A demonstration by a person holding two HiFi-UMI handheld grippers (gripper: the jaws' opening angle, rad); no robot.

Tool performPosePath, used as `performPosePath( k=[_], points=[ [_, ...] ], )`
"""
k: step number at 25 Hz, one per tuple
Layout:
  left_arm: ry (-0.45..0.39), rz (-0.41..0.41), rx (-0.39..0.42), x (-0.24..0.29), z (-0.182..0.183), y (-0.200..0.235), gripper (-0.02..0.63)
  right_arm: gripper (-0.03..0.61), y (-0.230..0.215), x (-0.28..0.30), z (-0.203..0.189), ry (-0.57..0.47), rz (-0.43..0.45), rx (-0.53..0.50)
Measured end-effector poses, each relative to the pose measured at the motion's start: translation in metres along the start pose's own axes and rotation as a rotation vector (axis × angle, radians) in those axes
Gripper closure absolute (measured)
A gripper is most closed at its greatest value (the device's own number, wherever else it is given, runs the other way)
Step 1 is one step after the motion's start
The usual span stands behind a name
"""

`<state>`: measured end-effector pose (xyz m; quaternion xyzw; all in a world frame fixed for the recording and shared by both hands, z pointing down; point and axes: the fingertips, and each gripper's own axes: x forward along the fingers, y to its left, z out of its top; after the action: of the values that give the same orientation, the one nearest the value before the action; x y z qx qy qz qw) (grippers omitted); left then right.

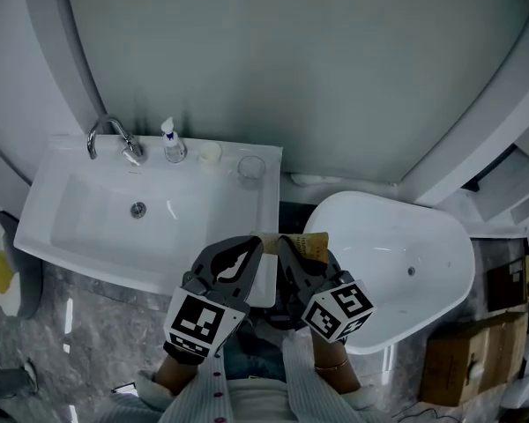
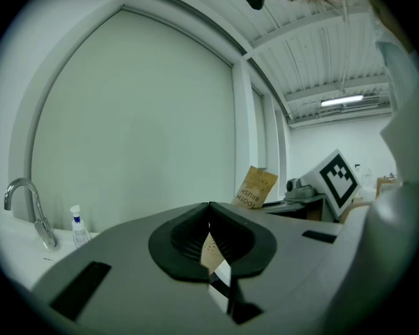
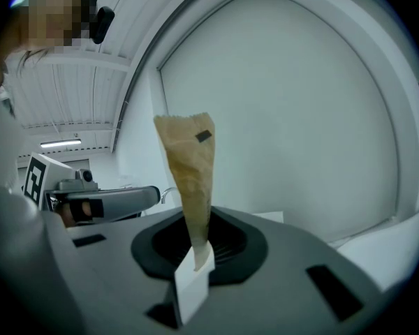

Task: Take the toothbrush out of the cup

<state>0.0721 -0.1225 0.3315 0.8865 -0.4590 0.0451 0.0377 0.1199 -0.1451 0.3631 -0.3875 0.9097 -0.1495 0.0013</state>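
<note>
Over the front right corner of the white rectangular washbasin (image 1: pixel 44 203), between it and the white oval bathtub (image 1: pixel 441 263), the person held both grippers side by side, close in front of the body. The right gripper (image 1: pixel 288 247) had its jaws closed narrowly on the lower end of a flat brown paper packet (image 3: pixel 187 176), which stood upright out of them with a white tab (image 3: pixel 192 283) at its foot; seen from the left gripper view, the packet bore the print "TOOTH BRUSH". No toothbrush itself could be made out. The left gripper (image 1: pixel 249 247) had its jaws pressed together on a small scrap of brown paper (image 2: pixel 209 248) with a white piece below it, apart from the packet. On the washbasin's back edge stood a chrome tap (image 1: pixel 113 135), a clear pump bottle (image 1: pixel 173 143), a small pale cup (image 1: pixel 210 152) and, at the back right corner, a clear glass cup (image 1: pixel 251 167), well apart from both grippers.
</note>
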Motion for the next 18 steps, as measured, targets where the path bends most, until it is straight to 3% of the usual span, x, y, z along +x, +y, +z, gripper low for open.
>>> performPosePath(
  k=[18],
  points=[
    [0.036,-0.045,-0.003,-0.013,-0.004,0.004,0.597,0.53,0.019,-0.002,0.002,0.002,-0.019,0.011]
  ],
)
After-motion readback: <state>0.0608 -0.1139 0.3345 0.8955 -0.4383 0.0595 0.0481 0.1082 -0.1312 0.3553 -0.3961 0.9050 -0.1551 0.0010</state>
